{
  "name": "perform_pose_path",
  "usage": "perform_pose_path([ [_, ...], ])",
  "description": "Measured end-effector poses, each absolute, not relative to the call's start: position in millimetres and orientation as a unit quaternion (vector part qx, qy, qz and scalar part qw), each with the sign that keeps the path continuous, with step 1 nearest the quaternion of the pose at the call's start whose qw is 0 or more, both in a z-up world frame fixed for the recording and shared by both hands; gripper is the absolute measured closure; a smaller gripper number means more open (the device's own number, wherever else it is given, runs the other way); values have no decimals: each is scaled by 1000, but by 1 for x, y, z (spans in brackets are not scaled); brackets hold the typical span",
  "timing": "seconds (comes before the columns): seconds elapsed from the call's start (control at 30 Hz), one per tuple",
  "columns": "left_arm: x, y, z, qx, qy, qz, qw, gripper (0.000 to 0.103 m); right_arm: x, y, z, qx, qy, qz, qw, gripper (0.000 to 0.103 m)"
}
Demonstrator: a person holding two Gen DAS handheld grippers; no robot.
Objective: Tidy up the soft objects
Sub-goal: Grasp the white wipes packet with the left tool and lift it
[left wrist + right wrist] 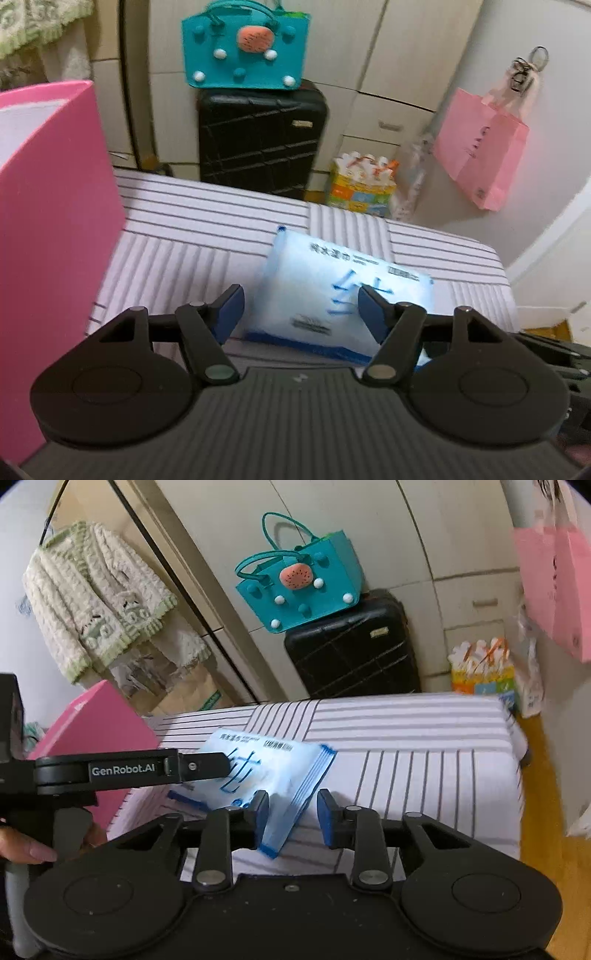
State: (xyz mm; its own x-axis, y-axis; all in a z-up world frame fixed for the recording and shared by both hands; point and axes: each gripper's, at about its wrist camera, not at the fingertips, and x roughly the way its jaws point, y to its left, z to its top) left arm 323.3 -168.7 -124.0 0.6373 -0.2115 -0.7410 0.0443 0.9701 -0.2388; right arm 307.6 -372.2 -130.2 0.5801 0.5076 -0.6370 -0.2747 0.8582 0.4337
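Observation:
A soft white-and-blue wet-wipes pack (332,291) lies flat on the striped cloth-covered surface (184,229). My left gripper (301,308) is open, its blue pads on either side of the pack's near end, just above it. In the right wrist view the pack (273,768) lies ahead and left. My right gripper (293,816) is open with the pack's near right edge between its pads. The left gripper's finger (199,764) reaches over the pack from the left.
A pink box (48,221) stands at the surface's left edge, also in the right wrist view (96,723). Behind are a black suitcase (258,140) with a teal felt bag (243,48), a colourful package (362,184), a hanging pink bag (480,151) and a knitted cardigan (96,594).

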Motion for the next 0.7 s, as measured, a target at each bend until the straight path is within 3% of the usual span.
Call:
perform_pose_path([
  [0.27,310,-172,-126,-109,410,-110,899,53,309,-375,-139,200,409,244,856,72],
  [0.7,262,-185,-109,-103,423,-173,884,53,269,-373,-120,158,388,200,886,68],
])
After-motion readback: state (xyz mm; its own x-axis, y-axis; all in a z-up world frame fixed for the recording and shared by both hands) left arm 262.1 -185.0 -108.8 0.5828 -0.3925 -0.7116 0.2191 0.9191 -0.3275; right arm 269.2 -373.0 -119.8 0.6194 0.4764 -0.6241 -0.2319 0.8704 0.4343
